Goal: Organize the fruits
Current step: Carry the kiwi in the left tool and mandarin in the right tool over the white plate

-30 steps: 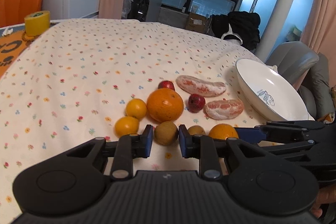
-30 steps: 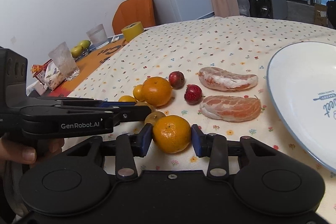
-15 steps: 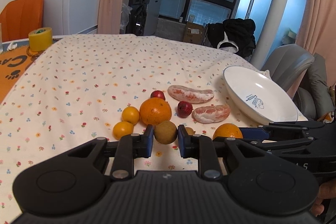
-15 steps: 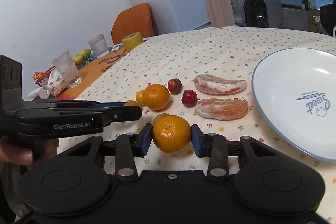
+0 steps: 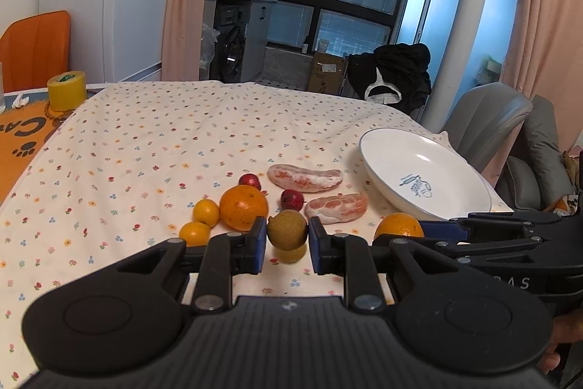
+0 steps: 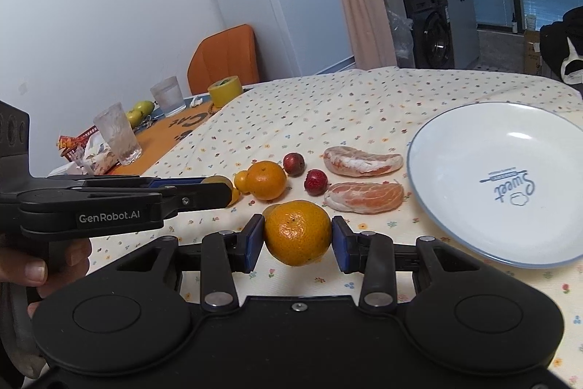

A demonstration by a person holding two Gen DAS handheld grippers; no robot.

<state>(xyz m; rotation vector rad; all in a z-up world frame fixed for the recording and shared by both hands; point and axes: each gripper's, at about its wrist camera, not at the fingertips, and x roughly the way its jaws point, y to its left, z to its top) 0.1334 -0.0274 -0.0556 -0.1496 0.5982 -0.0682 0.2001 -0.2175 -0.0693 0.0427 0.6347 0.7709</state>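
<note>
My left gripper (image 5: 286,239) is shut on a brown kiwi (image 5: 286,229), held above the flowered tablecloth. My right gripper (image 6: 297,237) is shut on a tangerine (image 6: 297,232), also lifted off the cloth. On the cloth lie a big orange (image 5: 243,206), two small yellow-orange fruits (image 5: 206,212), two small red fruits (image 5: 291,199) and two peeled pomelo segments (image 5: 305,177). Another brownish fruit (image 5: 290,254) sits below the kiwi. A white plate (image 6: 499,181) stands at the right with nothing in it.
A yellow tape roll (image 5: 66,90) and an orange mat (image 5: 22,130) are at the table's far left. Two glasses (image 6: 117,133), green fruit and snack packets sit there too. An orange chair (image 6: 224,55) and a grey chair (image 5: 488,119) flank the table.
Both grippers have risen from the cloth, the left carrying the kiwi and the right carrying the tangerine. The fruits left on the table have not moved.
</note>
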